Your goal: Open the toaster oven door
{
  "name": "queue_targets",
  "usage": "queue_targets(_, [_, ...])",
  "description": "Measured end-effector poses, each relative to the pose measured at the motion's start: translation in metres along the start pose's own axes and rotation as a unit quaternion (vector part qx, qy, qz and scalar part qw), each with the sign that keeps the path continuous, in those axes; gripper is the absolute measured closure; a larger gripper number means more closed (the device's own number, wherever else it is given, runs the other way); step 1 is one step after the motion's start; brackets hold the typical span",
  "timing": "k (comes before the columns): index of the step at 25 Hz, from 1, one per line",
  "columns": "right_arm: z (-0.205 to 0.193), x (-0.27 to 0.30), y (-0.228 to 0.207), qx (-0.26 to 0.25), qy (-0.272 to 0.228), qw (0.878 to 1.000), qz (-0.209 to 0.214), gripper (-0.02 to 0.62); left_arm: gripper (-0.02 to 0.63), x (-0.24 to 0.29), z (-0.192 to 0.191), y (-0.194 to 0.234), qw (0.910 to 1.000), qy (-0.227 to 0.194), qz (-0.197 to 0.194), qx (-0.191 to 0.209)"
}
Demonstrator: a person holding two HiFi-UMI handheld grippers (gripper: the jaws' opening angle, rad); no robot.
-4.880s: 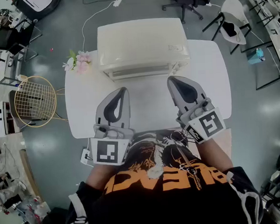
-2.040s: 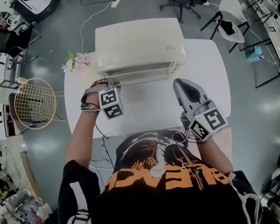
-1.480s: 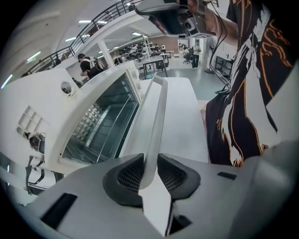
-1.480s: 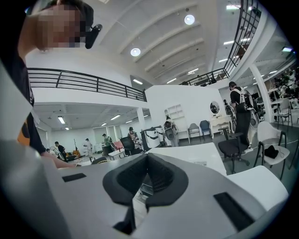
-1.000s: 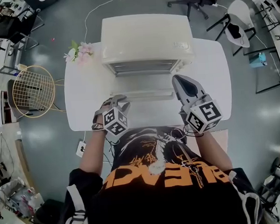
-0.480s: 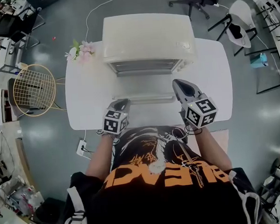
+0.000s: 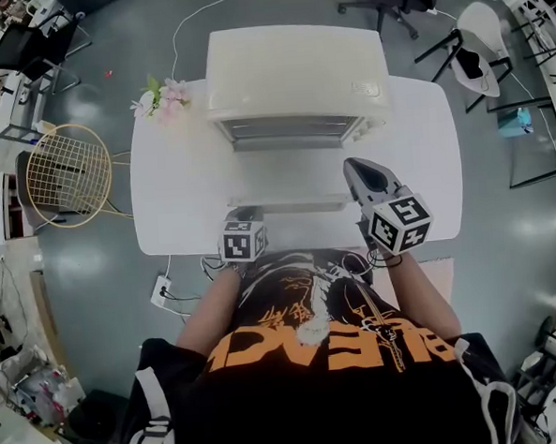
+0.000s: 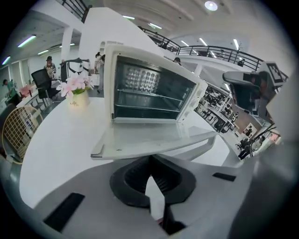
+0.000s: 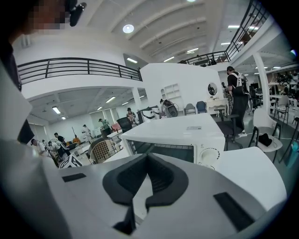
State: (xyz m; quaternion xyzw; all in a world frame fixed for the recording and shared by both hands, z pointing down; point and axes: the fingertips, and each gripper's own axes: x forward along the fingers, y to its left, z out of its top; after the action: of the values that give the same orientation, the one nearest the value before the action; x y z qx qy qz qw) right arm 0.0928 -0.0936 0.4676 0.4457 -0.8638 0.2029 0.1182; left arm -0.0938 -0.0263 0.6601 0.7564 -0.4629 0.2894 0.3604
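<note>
The toaster oven [image 7: 292, 70] stands at the 12 o'clock end of the white counter [image 7: 178, 194]. Its door [image 7: 289, 178] is already swung down and lies flat, pointing towards 6 o'clock, so the dark cavity with its wire rack is open to the left gripper view. A small pot of pink flowers [image 7: 162, 97] sits just beside the oven at its 10 o'clock. The left tongs [image 7: 245, 214] hang near the door's front edge, at about its 7 o'clock. Their jaws have just been closing and the black pads now meet at the tips with nothing between them (the left gripper view shows only bare counter and the lowered door beyond the pads). Whether the tips touch the door edge cannot be made out. The right tongs [image 7: 353, 167] hover at the door's 4 o'clock, over its right end and angled towards the oven. Their jaws are also together at the tips and hold nothing. Off the counter at 9 o'clock, a round wire-grid chair [image 7: 64, 178] stands on the grey floor [image 7: 505, 249].
</note>
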Motion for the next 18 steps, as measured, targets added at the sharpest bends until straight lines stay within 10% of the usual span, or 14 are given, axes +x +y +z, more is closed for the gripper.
queue_targets(18, [-0.022,-0.001,-0.014,-0.003,0.023,1.0,-0.016,0.581,0.584,0.023,-0.033,0.011,0.9982,-0.018,0.042,-0.039])
